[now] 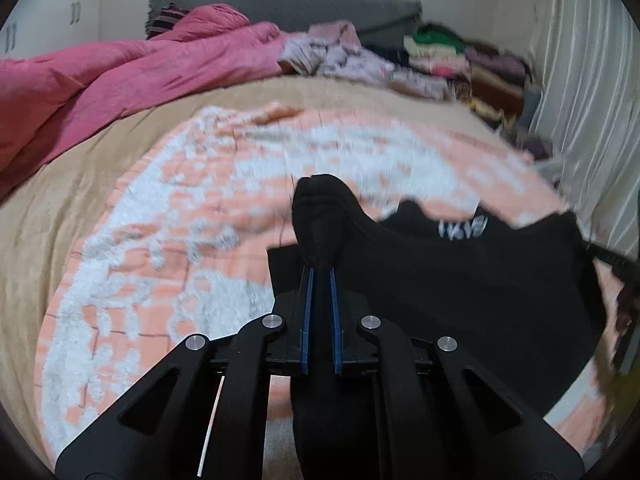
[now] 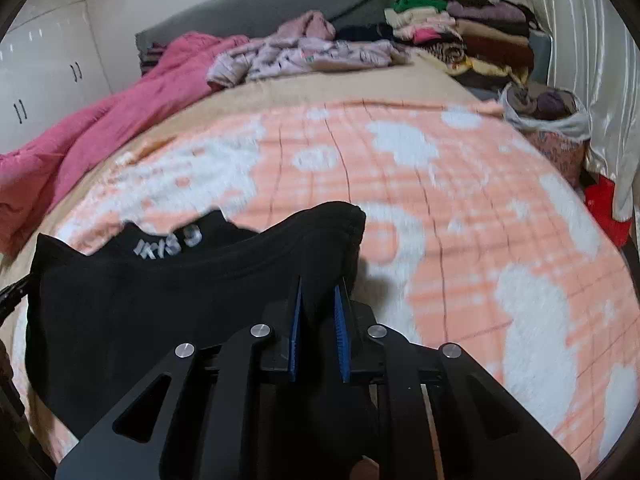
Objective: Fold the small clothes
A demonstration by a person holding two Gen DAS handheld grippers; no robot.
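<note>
A small black garment with white lettering near its neckline hangs stretched between both grippers above an orange-and-white blanket on the bed. My left gripper is shut on one bunched corner of it. My right gripper is shut on the other corner of the black garment. In the left wrist view the cloth spreads to the right. In the right wrist view it spreads to the left. The orange-and-white blanket lies under it.
A pink duvet lies bunched at the far left. Loose lilac clothes and a stack of folded clothes sit at the head of the bed, before a grey headboard. A cloth basket stands by the white curtain at right.
</note>
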